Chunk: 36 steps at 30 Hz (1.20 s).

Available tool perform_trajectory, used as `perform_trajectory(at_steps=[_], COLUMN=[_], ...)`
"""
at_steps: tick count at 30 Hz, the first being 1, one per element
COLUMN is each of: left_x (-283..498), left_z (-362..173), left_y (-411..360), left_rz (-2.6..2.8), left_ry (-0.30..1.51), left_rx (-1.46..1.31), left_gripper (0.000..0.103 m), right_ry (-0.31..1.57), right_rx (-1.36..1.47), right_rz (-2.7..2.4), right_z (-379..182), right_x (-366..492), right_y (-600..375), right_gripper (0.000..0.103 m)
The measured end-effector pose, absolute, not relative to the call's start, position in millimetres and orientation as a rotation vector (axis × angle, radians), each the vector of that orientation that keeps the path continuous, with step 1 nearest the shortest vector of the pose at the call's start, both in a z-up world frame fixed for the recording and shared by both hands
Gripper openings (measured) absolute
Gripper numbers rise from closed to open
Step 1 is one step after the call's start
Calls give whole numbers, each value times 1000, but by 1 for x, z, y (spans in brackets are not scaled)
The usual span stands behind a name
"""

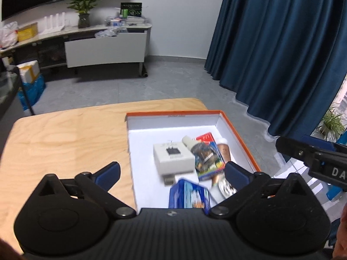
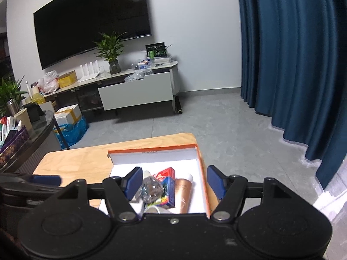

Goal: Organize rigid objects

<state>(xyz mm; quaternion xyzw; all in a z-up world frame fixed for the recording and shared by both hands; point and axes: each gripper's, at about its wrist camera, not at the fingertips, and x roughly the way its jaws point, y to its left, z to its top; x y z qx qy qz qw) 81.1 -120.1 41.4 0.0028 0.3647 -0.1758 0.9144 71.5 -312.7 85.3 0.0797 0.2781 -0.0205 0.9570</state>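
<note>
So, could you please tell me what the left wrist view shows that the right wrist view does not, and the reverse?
Only the left wrist view shows the white box, the blue tin under the open left gripper and the right gripper from the side. Only the right wrist view shows the black screen in full and the glass table with books. Both show the orange-edged tray on the wooden table, the colourful packs, the copper tube and the blue curtain.

A light wooden table [image 1: 65,138] with rounded corners stands on grey floor tiles [image 1: 130,86]. Directly on it, toward its right edge, rests an open orange-rimmed white box [image 1: 173,115] holding small items.
</note>
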Motion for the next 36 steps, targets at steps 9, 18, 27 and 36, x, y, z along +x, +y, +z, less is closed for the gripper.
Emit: perform_trajectory(at_steps=[9,18,27,36], left_x=[3,-32,-41,-37], left_z=[35,15,14,10], left_y=[-112,-136,-136,-138], left_rz=[-233,-247,-239,-216], left_ry=[716,744,749,774], left_rx=[52,137,116,93], left_gripper=[103,103,103,103], right_ry=[634,684,686,692], right_rx=[119,93,99,90], right_rz=[-42,-74,-71,-58], right_z=[65,41,36,34], right_x=[12,-23,-31,-26], right_y=[-307,-308,-311,-305], right_gripper=[81,81,81,81])
